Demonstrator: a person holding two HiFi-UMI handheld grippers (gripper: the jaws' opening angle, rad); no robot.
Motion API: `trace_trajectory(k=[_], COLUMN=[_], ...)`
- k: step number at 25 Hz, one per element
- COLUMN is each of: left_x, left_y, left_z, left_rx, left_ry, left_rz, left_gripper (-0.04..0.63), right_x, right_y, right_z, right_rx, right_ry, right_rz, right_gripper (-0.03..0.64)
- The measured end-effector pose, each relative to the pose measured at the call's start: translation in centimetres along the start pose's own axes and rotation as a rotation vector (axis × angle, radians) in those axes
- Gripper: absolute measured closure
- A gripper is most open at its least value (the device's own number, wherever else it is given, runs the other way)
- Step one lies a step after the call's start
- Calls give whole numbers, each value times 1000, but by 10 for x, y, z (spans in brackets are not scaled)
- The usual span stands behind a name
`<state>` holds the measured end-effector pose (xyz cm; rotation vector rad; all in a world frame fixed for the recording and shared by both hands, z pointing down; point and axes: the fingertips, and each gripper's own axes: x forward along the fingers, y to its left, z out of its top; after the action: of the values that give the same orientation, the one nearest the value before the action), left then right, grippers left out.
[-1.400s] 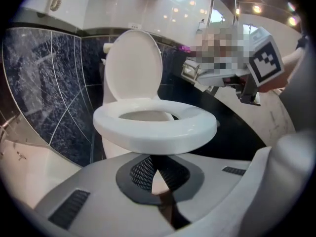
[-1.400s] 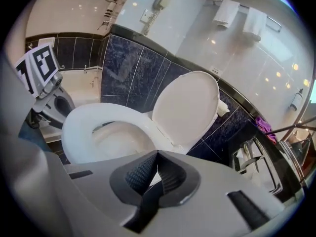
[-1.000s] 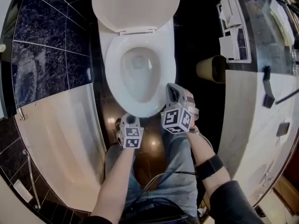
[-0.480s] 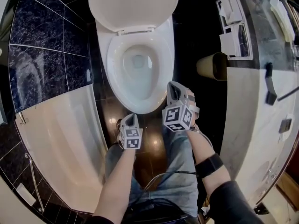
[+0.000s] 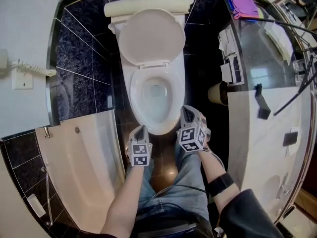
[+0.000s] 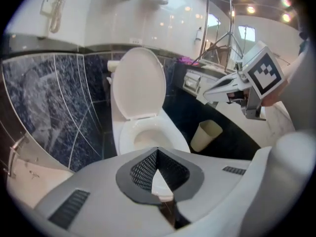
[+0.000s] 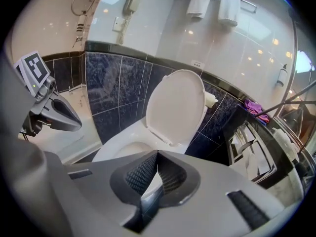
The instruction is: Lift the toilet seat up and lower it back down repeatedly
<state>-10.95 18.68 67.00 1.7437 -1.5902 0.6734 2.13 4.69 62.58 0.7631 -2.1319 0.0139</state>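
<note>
Jaws pressed together on nothing, the left gripper (image 5: 140,129) and right gripper (image 5: 186,110) hover at the toilet bowl's (image 5: 134,90) near front; to lower the toilet seat (image 5: 153,36), upright behind the bowl, hook its top edge and ease it down slowly.

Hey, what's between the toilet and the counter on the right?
A beige bin on the dark floor, close against the counter, clear of the toilet. Head and left gripper views show it.

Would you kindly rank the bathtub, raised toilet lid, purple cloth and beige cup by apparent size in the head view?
1. bathtub
2. toilet lid
3. purple cloth
4. beige cup, only slightly smaller than the cloth
</note>
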Motion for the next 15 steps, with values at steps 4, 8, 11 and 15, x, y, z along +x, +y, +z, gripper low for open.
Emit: trace_trajectory(k=[4,8,11,15], left_x=[-59,-118,-155,-193], left_y=[12,20,28,36], left_z=[84,161,205,246], left_rx=[22,30,37,60], left_ry=[-112,-222,-290,-354], left_rz=[35,69,104,137], left_gripper=[595,595,595,595], right_x=[-47,-91,-118,-147], right_y=[-20,-37,-52,-74], right_z=[55,98,125,158], right_rx=[64,93,110,140], right_ry=[-70,-135,-179,-233], right_rz=[15,24,24,21], right_gripper=[598,598,598,598])
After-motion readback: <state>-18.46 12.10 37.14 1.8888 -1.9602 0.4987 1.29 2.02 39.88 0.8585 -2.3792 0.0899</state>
